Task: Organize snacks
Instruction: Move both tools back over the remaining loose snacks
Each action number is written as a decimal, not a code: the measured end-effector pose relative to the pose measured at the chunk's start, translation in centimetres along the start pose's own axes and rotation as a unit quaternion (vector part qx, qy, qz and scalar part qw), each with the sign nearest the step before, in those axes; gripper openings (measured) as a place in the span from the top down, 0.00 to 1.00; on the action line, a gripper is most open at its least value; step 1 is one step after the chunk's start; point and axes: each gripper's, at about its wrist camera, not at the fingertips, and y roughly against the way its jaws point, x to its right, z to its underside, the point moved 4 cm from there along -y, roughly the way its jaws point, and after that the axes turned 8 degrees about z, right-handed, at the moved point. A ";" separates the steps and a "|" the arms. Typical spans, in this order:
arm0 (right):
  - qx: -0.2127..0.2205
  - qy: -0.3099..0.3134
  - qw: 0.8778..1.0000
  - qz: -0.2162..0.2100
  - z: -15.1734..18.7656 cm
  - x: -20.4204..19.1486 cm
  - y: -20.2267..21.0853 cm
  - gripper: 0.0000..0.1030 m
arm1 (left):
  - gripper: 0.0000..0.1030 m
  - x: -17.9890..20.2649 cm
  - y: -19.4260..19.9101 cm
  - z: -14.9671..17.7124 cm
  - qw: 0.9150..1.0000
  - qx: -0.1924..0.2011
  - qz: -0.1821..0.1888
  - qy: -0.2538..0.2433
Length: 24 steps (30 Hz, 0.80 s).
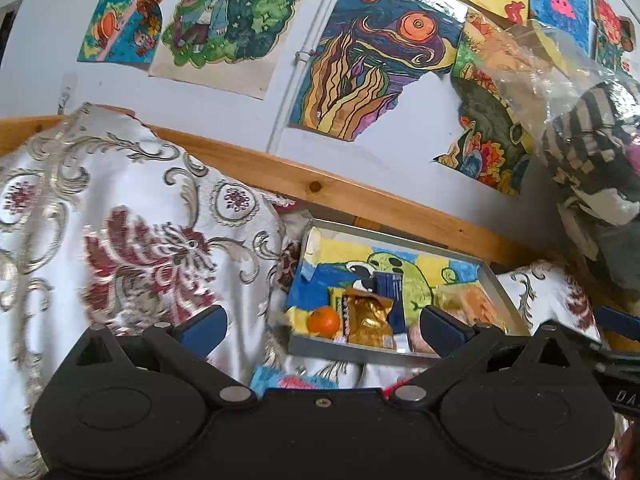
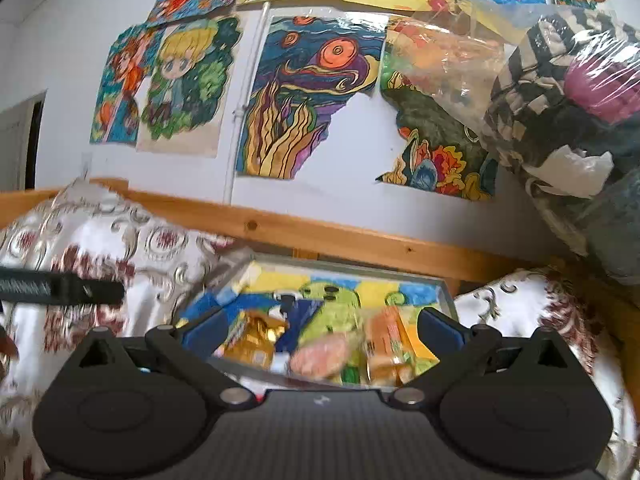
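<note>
Both black two-finger grippers, left [image 1: 322,326] and right [image 2: 320,330], hang wide apart and empty before the shallow grey tray [image 1: 505,292] on the floral-patterned white cloth [image 1: 120,208], which holds a gold foil snack packet [image 1: 370,316] beside a small orange tangerine [image 1: 323,321].

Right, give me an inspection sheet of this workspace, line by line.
Surface: patterned white-and-maroon cloth against a wooden rail.
Job's things: grey tray holding a tangerine, a gold foil packet and an orange packet; right wrist view blurred.
Clutter: clear plastic bag of clothes at right.
Grippers: left gripper open, empty; right gripper open, empty.
Cables: nothing seen.
Surroundings: white wall with coloured drawings.
</note>
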 end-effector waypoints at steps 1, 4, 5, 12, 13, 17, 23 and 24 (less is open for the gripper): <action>-0.004 0.007 1.000 -0.001 0.4 -0.1 0.6 0.00 | 0.01 0.0 0.7 0.2 1.000 -0.001 0.000 -0.001; -0.014 0.022 1.000 -0.006 1.3 -0.3 2.0 0.00 | 0.01 0.1 2.5 0.9 1.000 -0.008 0.000 -0.007; -0.018 0.026 0.999 -0.010 1.6 -0.5 2.6 0.00 | 0.01 0.2 3.0 1.2 1.000 -0.011 0.001 -0.009; -0.046 0.048 0.997 -0.029 3.2 -1.2 5.8 0.00 | 0.01 0.4 5.8 3.3 0.999 -0.041 -0.003 -0.023; -0.052 0.052 0.997 -0.031 3.5 -1.3 6.1 0.00 | 0.01 0.4 6.0 3.6 0.999 -0.047 -0.003 -0.023; -0.076 0.074 0.994 -0.041 4.6 -1.5 7.3 0.00 | 0.01 0.3 6.9 4.8 0.997 -0.074 -0.006 -0.030; -0.113 0.112 0.986 -0.048 6.1 -2.2 7.6 0.00 | 0.01 0.9 6.8 6.4 0.992 -0.112 -0.006 -0.061; -0.120 0.116 0.985 -0.050 6.4 -2.3 7.6 0.00 | 0.01 1.0 6.7 6.6 0.991 -0.117 -0.005 -0.065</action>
